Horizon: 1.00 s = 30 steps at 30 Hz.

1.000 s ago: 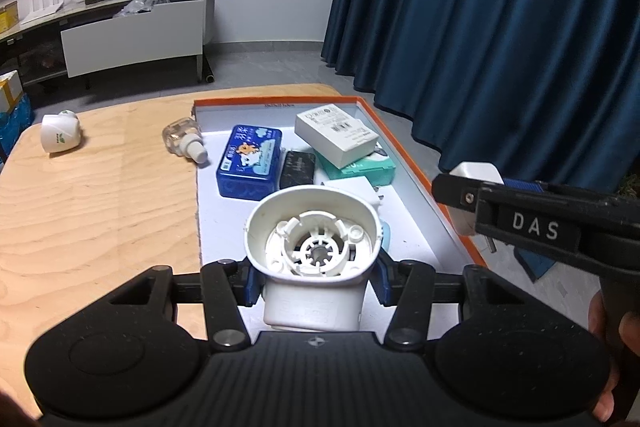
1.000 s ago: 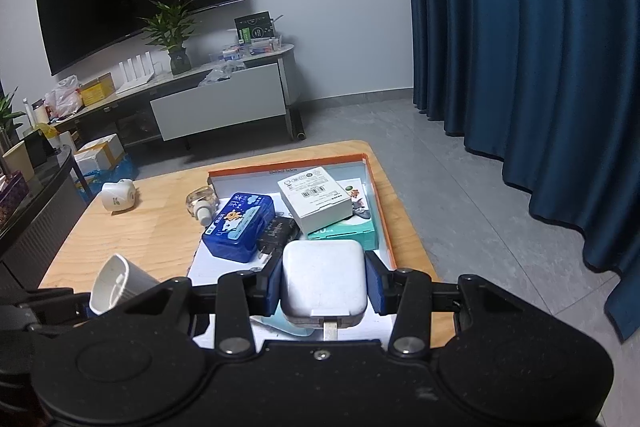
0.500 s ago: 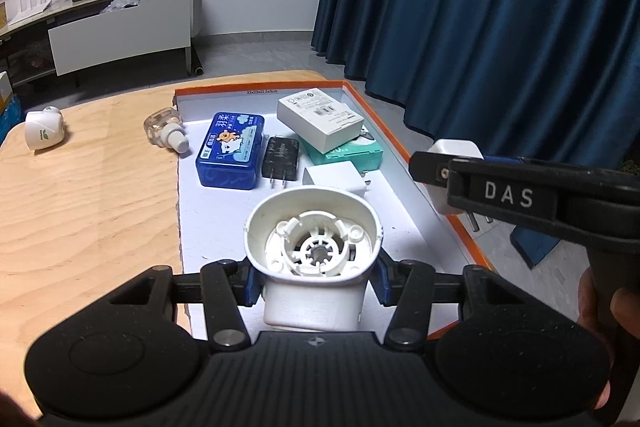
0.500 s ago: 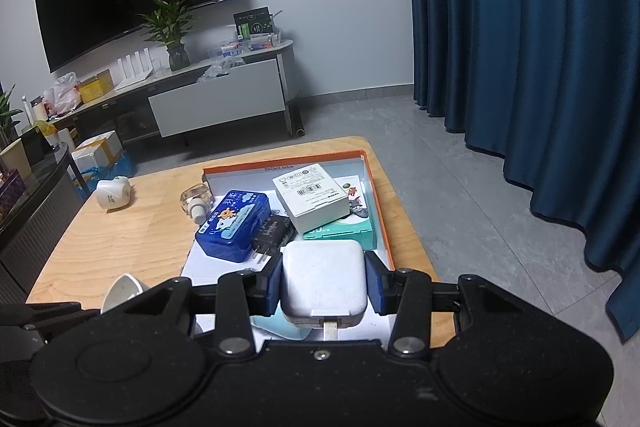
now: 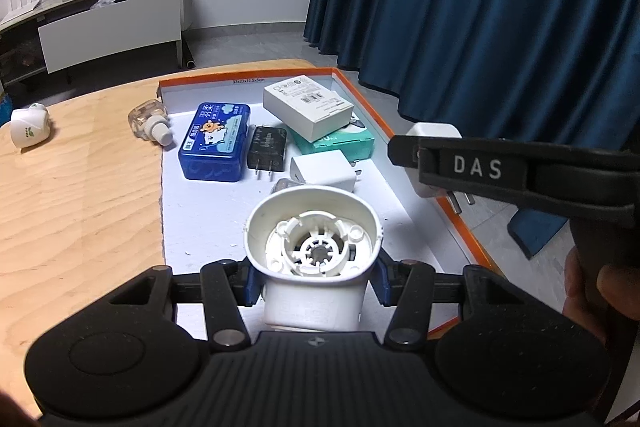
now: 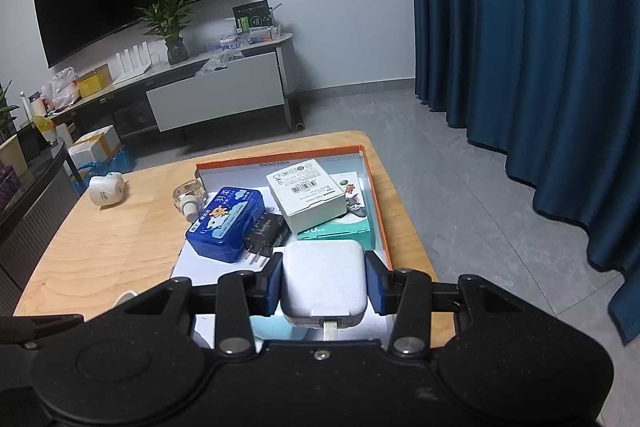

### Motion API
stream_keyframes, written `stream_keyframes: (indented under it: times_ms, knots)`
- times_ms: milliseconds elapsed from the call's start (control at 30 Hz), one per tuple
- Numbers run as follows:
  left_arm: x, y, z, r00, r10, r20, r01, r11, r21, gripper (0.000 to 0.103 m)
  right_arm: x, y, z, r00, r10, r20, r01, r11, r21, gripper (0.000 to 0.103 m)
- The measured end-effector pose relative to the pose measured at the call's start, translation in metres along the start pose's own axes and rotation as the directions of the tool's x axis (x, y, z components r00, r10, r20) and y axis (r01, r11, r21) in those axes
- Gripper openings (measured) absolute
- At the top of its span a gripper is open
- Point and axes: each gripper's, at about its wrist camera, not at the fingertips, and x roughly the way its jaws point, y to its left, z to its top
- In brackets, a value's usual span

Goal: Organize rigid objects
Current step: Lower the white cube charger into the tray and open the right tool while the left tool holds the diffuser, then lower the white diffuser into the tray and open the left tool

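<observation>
Ahead of your left claw (image 5: 316, 283), gripping a white holder (image 5: 314, 247), several items fill the tray (image 5: 420, 163); your right claw (image 6: 323, 287) grips a white charger (image 6: 323, 279); a bottle (image 5: 149, 121) waits on the worktop (image 5: 80, 195).

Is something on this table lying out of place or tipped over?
Yes. A clear bottle with a white neck lies on its side against the orange-rimmed tray's outer edge, and a small white device rests alone on the wooden table. Both are outside the tray.
</observation>
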Motion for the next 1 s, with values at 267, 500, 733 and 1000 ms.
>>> stream_keyframes:
  times_ms: [267,500,733,1000]
  knots:
    - [0.005,-0.001,-0.001,1.0,-0.008,-0.013,0.008,1.0,0.0,0.052,0.013,0.0,0.004,1.0,0.01,-0.01,-0.01,1.0,-0.006,0.051]
    - [0.011,0.0,0.0,1.0,-0.009,-0.025,0.009,1.0,-0.004,0.052,0.033,0.001,0.015,1.0,0.006,0.007,-0.006,1.0,-0.026,0.053]
    - [0.015,-0.006,0.001,0.999,-0.026,-0.029,0.026,1.0,0.006,0.052,0.015,-0.011,0.02,0.997,-0.015,0.08,0.015,1.0,0.001,0.054]
    - [0.018,-0.015,0.002,0.994,-0.108,-0.025,0.109,0.994,0.017,0.066,-0.008,-0.02,0.016,0.993,-0.031,0.109,0.028,0.999,0.034,0.057]
